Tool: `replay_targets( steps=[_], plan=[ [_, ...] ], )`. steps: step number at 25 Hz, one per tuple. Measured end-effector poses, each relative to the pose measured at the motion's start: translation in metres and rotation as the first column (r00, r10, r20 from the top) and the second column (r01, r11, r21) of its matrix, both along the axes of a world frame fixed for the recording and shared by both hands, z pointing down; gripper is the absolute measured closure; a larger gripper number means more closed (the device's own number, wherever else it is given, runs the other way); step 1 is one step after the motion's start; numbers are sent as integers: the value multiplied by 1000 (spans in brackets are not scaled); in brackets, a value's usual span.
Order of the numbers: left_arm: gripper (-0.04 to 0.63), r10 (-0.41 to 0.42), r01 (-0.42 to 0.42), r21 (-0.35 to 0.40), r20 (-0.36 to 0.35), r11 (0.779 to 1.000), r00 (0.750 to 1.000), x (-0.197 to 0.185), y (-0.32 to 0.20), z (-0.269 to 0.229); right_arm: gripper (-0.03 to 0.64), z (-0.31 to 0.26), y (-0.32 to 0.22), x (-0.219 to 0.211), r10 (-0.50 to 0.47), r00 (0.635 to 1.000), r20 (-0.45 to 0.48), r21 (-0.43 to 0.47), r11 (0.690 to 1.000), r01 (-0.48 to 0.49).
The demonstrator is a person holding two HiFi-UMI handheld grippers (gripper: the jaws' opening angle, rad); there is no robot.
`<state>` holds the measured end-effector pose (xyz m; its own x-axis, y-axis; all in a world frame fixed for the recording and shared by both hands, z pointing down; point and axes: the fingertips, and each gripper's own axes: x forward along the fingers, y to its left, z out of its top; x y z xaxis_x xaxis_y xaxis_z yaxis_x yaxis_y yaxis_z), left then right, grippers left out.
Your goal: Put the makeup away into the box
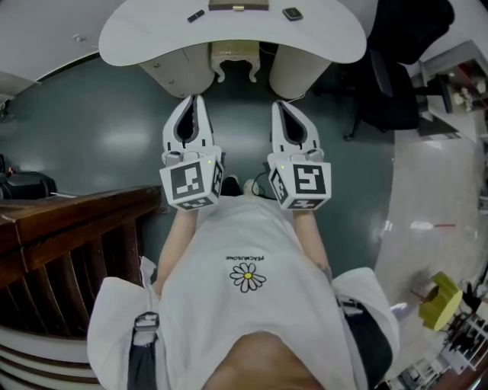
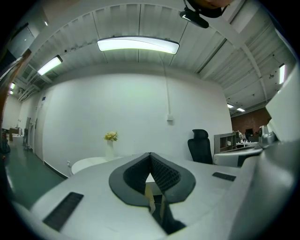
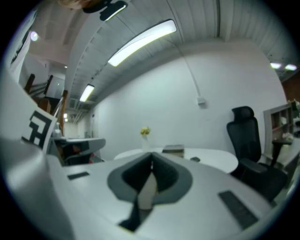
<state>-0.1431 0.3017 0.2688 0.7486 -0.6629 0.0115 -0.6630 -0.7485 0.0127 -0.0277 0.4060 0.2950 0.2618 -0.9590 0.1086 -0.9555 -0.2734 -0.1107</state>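
Observation:
In the head view both grippers are held level in front of the person's white shirt and point at a white table (image 1: 152, 34). The left gripper (image 1: 192, 99) and right gripper (image 1: 283, 104) each have their jaws together with nothing between them. On the table lie two small dark makeup items (image 1: 197, 15) (image 1: 292, 13) either side of a flat box (image 1: 238, 5) at the far edge. The right gripper (image 3: 151, 162) view shows the table (image 3: 213, 161), the box (image 3: 173, 149) and one dark item (image 3: 195, 159) well ahead. In its own view the left gripper (image 2: 150, 154) has its tips meeting.
A black office chair (image 1: 390, 84) stands right of the table. A dark wooden counter (image 1: 69, 228) runs along the left. A vase of yellow flowers (image 2: 110, 138) stands on the table. A yellow object (image 1: 439, 301) sits at the lower right among benches.

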Motion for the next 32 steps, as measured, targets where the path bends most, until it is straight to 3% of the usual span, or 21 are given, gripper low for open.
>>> replay_targets(
  steps=[5,9,16,20,24,32],
  plan=[
    [575,0,0,10,2,1000,1000,11,14,8,586,13,2,9,-18,1000,3,-19,1000,18],
    [575,-13,13,20,-16,1000,1000,15,-3,8,586,9,-11,13,-27,997,-77,-24,999,25],
    [575,-14,15,9,-76,1000,997,48,-58,13,588,9,-52,48,-37,993,-109,-14,999,36],
    [575,11,-11,-2,-73,1000,997,76,-88,16,586,9,-76,65,-43,998,-49,16,999,44],
    [575,42,-42,-12,-54,999,998,107,-123,28,586,20,-112,84,-28,994,-104,-45,999,23],
    [575,24,-24,-2,-79,1000,997,152,-237,11,586,9,-203,153,30,996,-84,-83,996,-37]
  ],
)
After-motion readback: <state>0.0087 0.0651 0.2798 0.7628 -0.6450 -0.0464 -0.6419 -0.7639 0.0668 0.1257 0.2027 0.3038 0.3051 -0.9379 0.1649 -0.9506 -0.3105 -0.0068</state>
